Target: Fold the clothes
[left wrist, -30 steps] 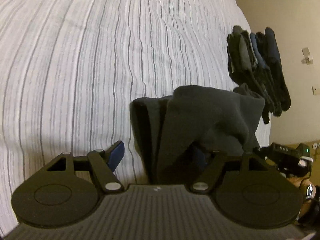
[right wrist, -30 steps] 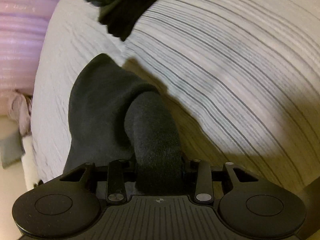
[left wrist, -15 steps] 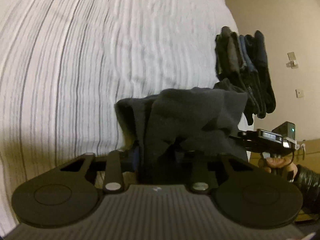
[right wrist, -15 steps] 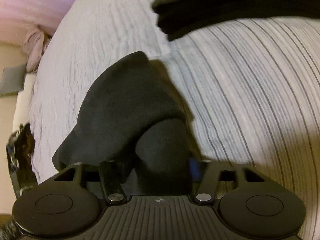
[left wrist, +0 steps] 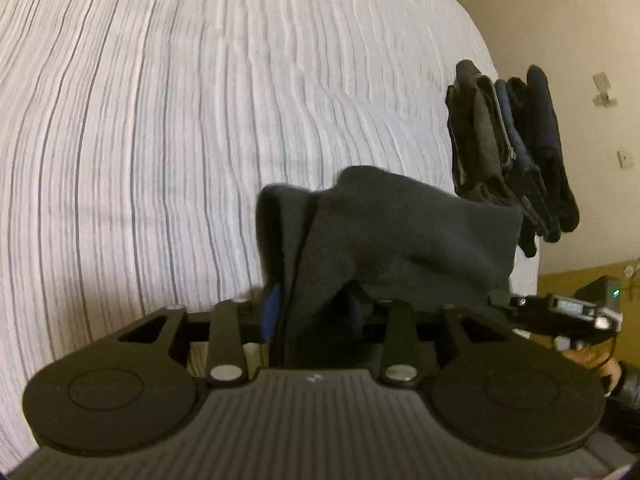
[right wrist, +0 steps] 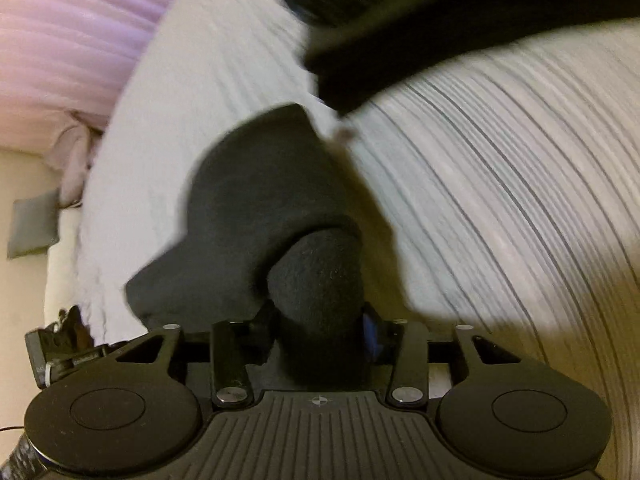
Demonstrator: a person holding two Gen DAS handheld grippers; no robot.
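the dark grey garment (left wrist: 404,236) is pinched at both ends, a soft fleecy piece held up off the bed between the two tools. the left gripper (left wrist: 314,312) has its fingers drawn together on one edge of it, a blue pad (left wrist: 271,312) showing just beside the cloth where it bunches into the jaws. the right gripper (right wrist: 320,328) is likewise clamped on a thick rolled wad of the same cloth, with a sliver of blue pad (right wrist: 370,330) peeking out at the side.

from the left fingers the cloth runs forward and off to the right, toward the other tool, which shows at the lower right edge of the left view. from the right fingers it rises forward and to the left. so the long axis of the garment lies across, from one gripper to the other, and neither hand is nearer: each already has its end. the middle sags in loose folds between them and does not look flat or squared.

beneath is the striped white bedcover (left wrist: 200,120), well lit and bare under the cloth. a stack of dark folded clothes (left wrist: 512,152) sits near the far right edge of the bed, beyond the held piece; in the right view it is only a dark blur along the top.

my guess is the next move wants the two ends brought level, then lowered onto the cover so the fold can be laid.
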